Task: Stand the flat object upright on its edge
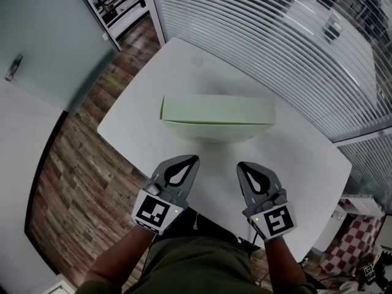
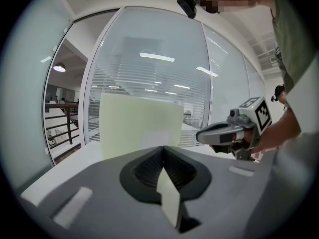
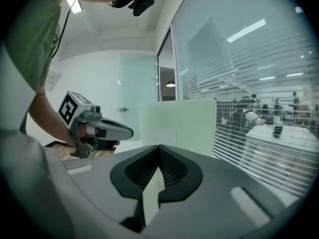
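We've got the flat object (image 1: 215, 111) on its edge mid-way across the table (image 1: 306, 164), probably unsupported; base contact is hard to see. The left gripper (image 1: 195, 159) and right gripper (image 1: 241, 165) sit side by side before it, apart from it. Blinds (image 1: 275, 35) behind the table.

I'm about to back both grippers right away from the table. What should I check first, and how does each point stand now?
1. The green panel stands upright on its edge on the table: ok.
2. The left gripper is clear of the panel, fingers shut, empty: ok.
3. The right gripper is clear of the panel, fingers shut, empty: ok.
4. The panel is well in from the table's edges: ok.
5. The panel is steady, not tipping: cannot tell.
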Tool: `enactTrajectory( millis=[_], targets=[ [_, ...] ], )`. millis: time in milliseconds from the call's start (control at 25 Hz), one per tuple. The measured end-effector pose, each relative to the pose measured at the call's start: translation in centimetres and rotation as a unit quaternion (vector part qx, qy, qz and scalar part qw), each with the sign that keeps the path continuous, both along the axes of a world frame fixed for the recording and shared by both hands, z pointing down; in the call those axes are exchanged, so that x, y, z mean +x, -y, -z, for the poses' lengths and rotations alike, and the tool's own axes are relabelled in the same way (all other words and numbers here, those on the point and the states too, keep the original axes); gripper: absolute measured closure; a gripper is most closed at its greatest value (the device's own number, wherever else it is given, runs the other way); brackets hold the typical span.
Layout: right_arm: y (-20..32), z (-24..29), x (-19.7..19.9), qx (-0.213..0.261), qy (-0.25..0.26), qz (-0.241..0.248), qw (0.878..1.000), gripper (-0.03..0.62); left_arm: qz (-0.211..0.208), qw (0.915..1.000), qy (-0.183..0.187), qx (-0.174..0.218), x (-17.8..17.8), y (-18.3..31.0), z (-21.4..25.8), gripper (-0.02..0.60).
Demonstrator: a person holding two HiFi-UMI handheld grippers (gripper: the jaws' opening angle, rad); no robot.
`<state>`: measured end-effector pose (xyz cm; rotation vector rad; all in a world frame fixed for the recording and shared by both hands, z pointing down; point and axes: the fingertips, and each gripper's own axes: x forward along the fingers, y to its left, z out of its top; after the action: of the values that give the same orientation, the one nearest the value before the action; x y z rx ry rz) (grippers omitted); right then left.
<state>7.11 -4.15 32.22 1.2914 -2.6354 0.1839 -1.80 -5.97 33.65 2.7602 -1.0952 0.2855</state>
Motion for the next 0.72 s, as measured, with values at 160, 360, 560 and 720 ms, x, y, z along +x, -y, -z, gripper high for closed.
enactTrajectory(
  millis=[160,360,560,720],
  targets=[
    [0.00,-0.11,0.12,-0.002,-0.001,0.002,1.000,0.582,0.002,1.0000,0.004,-0.001,-0.23,-0.09,-0.48,0.581],
    [0.01,-0.51,0.62,-0.006,0.000,0.001,1.000,0.582,0.003,1.0000,0.006,-0.002,0.08,-0.17,-0.67,0.581],
    [0.10,-0.65,0.72,-0.007,0.001,0.001,1.000,0.582,0.003,1.0000,0.007,-0.003,0.02,-0.15,-0.91,0.581],
    [0.14,-0.58,0.52,-0.005,0.000,0.005,1.000,0.582,0.004,0.9999,0.009,-0.004,-0.14,-0.18,-0.97,0.581]
  ],
)
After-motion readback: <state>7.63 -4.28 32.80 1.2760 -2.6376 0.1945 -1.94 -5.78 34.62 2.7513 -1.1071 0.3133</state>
